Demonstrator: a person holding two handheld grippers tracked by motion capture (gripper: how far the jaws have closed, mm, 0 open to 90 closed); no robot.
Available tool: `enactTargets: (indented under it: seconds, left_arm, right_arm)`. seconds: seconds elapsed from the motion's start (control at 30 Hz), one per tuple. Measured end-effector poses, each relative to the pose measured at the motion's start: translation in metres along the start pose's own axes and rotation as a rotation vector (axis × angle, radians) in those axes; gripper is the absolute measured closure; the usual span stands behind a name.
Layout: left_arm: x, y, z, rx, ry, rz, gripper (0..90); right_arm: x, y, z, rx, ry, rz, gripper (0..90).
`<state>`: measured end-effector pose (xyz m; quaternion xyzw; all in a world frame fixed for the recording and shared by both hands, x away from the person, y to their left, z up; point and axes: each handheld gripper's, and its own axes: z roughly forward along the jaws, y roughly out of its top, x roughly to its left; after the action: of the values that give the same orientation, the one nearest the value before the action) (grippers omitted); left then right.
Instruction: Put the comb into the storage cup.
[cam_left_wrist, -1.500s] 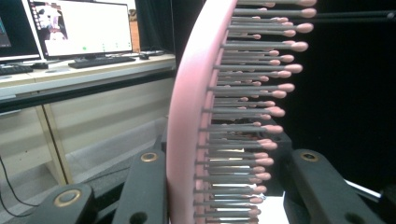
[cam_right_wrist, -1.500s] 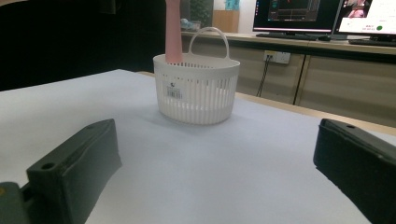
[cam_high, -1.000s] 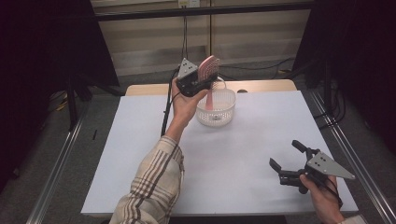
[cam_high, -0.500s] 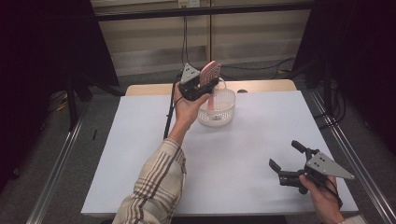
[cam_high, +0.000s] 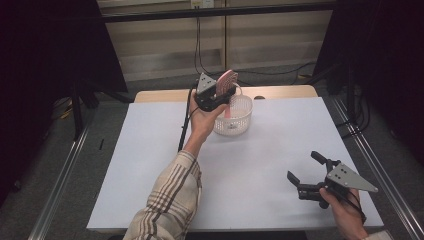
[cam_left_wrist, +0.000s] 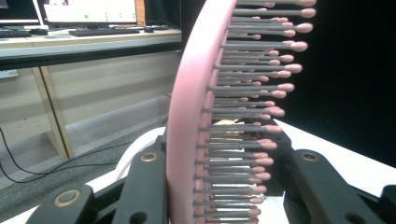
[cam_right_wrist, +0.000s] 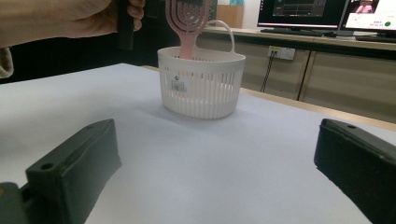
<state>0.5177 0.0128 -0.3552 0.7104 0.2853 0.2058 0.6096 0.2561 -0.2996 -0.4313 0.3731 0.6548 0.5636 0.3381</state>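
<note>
A pink hairbrush (cam_high: 226, 81) stands upright over a white slatted basket (cam_high: 237, 124) at the back middle of the white table (cam_high: 125, 165). My left gripper (cam_high: 218, 95) is shut on the brush's head, and the handle points down inside the basket. In the left gripper view the brush (cam_left_wrist: 187, 116), with its pink-tipped bristles, is pinched between the two black jaws of my left gripper (cam_left_wrist: 226, 158). My right gripper (cam_high: 303, 165) rests low at the front right of the table, open with nothing in it. The right gripper view faces the basket (cam_right_wrist: 201, 93) and the brush (cam_right_wrist: 187, 18) between the wide-apart jaws of my right gripper (cam_right_wrist: 215, 158).
The basket has a hoop handle (cam_right_wrist: 227, 29) at its far side. A wooden strip (cam_high: 280, 91) borders the table's back edge, and metal rails (cam_high: 60, 180) run along both sides. Desks with monitors (cam_right_wrist: 299, 9) stand beyond the table.
The left hand has sunk a little with the brush, so the handle sits lower in the basket. The right gripper has stayed in place.
</note>
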Motion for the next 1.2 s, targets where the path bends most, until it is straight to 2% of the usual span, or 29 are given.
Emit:
enactTargets:
  seconds: [0.1,0.2,0.27,0.4,0.6,0.77,0.87,0.93,1.0,1.2]
  left_arm:
    - [-0.001,-0.002,0.003,0.006,0.003,0.016,63.0]
    - [-0.001,-0.005,0.005,0.000,0.005,-0.010,63.0]
    - [-0.002,-0.007,0.007,-0.004,0.005,0.000,63.0]
    - [-0.003,-0.012,0.009,-0.016,0.007,-0.015,63.0]
    - [-0.006,-0.022,0.013,0.009,-0.005,-0.010,63.0]
    - [-0.003,-0.022,0.011,0.020,-0.011,-0.029,62.7]
    - [0.000,-0.021,0.009,0.031,-0.001,-0.032,62.3]
    - [0.001,-0.021,0.008,0.042,0.020,0.000,61.1]
    - [0.003,-0.021,0.007,0.040,0.013,-0.020,61.2]
    - [0.008,-0.020,0.004,0.042,0.034,-0.013,58.9]
  right_arm:
    - [0.000,0.000,0.000,0.002,0.000,0.000,0.0]
    - [0.000,0.000,0.000,0.003,-0.001,-0.001,0.0]
    - [0.000,0.000,0.000,0.004,-0.002,0.000,0.0]
    - [0.000,0.000,0.000,0.006,0.001,0.000,0.0]
    - [0.001,0.000,-0.001,0.007,0.001,-0.002,0.0]
    - [0.001,-0.001,0.000,0.010,0.000,-0.004,0.0]
    - [0.001,-0.001,0.000,0.011,0.001,-0.006,0.0]
    - [0.001,-0.001,0.000,0.013,0.003,-0.006,0.0]
    - [0.001,-0.001,0.000,0.021,0.005,-0.016,0.0]
    - [0.001,-0.001,0.000,0.022,0.006,-0.016,0.0]
